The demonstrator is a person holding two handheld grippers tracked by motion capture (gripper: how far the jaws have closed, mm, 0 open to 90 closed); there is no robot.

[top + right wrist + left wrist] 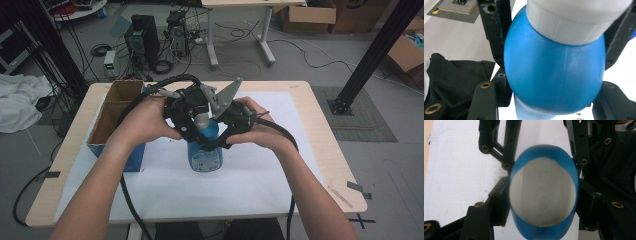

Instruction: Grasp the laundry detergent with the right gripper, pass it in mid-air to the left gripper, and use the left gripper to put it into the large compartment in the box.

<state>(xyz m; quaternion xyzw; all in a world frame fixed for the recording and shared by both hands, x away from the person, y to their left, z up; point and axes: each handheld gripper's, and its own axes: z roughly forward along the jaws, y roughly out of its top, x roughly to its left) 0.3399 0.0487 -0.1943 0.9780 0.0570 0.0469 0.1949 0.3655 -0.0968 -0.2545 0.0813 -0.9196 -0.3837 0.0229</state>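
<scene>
Right now the blue bottle (205, 150) stands upright on the surface (260, 185), the left hand-held gripper (192, 122) clamped on its cap, the right hand-held gripper (220, 137) clamped on its shoulder.

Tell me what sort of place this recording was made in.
Most likely a lab or workshop: computer towers and loose cables sit on the floor, cardboard boxes are stacked behind, and a black metal frame post stands beside the table.

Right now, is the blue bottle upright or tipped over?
Upright: the blue bottle stands on its base on the white sheet, white cap on top.
</scene>
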